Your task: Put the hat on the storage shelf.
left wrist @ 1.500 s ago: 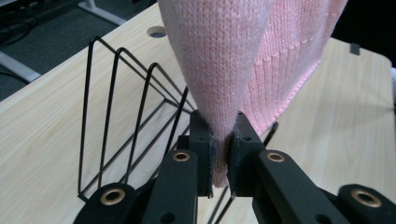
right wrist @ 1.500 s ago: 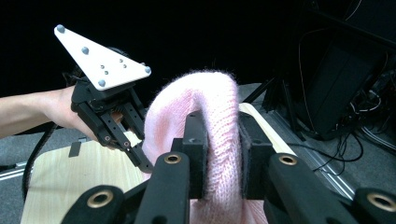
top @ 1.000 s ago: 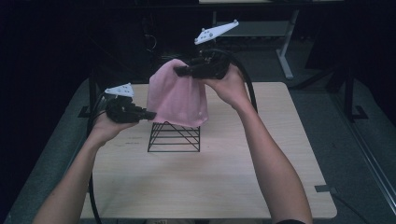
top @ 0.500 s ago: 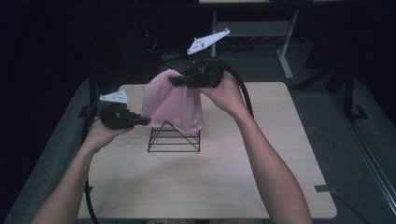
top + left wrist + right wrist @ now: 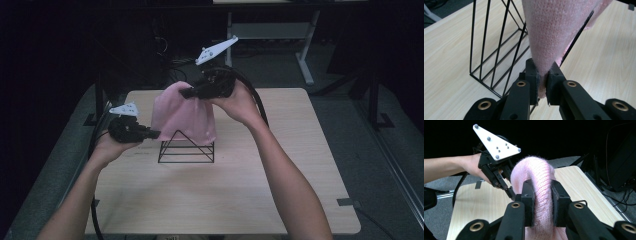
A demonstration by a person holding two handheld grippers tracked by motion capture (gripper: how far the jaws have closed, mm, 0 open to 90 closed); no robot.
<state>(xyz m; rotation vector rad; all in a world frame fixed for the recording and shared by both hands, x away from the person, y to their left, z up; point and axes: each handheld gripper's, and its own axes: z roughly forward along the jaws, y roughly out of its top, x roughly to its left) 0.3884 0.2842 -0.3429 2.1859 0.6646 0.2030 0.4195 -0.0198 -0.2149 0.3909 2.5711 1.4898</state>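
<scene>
Left gripper [image 5: 150,134] sits lower than before | clamps pink cloth [image 5: 184,113] corner | right gripper [image 5: 189,92] pinches cloth top | wire rack [image 5: 186,152] below

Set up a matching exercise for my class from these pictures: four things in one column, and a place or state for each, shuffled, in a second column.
Things:
1. pink knitted cloth
2. black wire rack
3. left gripper
4. right gripper

Places or states:
A. clamps the cloth's top, raised above the rack
B. stands on the wooden table
C. hangs stretched between both grippers
D. pinches the cloth's lower edge, low beside the rack

Pairs: 1-C, 2-B, 3-D, 4-A
</scene>
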